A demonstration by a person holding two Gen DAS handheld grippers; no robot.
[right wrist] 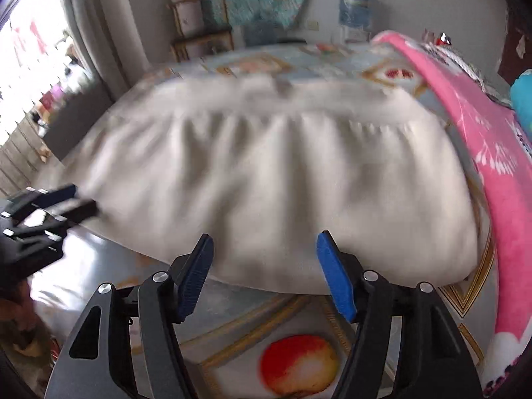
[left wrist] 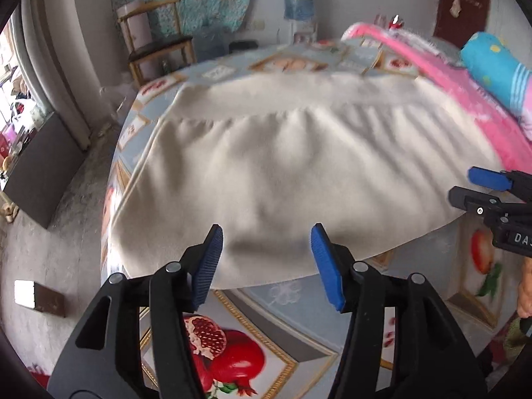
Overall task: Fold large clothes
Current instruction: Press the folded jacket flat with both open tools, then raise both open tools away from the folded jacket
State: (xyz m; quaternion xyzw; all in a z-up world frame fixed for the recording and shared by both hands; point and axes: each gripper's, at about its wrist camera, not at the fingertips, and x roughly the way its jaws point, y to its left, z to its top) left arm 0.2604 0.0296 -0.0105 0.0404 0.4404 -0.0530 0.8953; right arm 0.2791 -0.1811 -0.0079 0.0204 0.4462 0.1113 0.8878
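Note:
A large cream-white garment (left wrist: 282,166) lies spread flat on the bed, with a gathered seam running across it; the right wrist view shows the same garment (right wrist: 266,179). My left gripper (left wrist: 266,232) hovers open over its near hem, nothing between the blue pads. My right gripper (right wrist: 264,242) is open as well, just above the near hem further right, and empty. From the left wrist view the right gripper (left wrist: 465,186) enters at the right edge beside the garment's corner. The left gripper (right wrist: 79,199) appears blurred at the left in the right wrist view.
The bed carries a fruit-print sheet (left wrist: 239,359). A pink blanket (left wrist: 465,99) and a blue rolled bundle (left wrist: 492,63) lie along the right side. A wooden chair (left wrist: 156,40) stands by the far wall, a dark panel (left wrist: 43,173) on the floor at left.

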